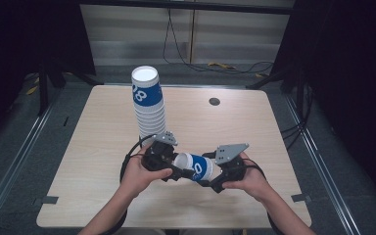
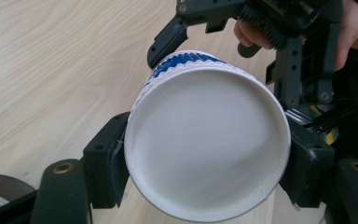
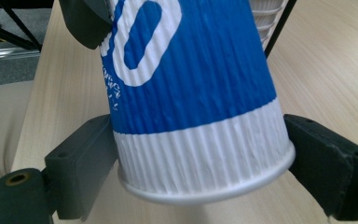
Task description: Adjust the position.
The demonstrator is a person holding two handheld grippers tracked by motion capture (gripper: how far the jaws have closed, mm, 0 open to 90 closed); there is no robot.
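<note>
From my remote seat, taking the tall cup stack on the table as my landmark: just in front of its foot, on the near side, my left gripper sits at the left end of a single blue-and-white paper cup. That cup lies on its side above the tabletop, long axis running left to right, slightly toward me at its right end. In the left gripper view I look straight at its flat white base, with my jaws clamped on either side of that bottom end. Further right of the stack, my right gripper holds the other end: in the right gripper view its jaws press the ribbed white band beside the rolled rim, one each side.
</note>
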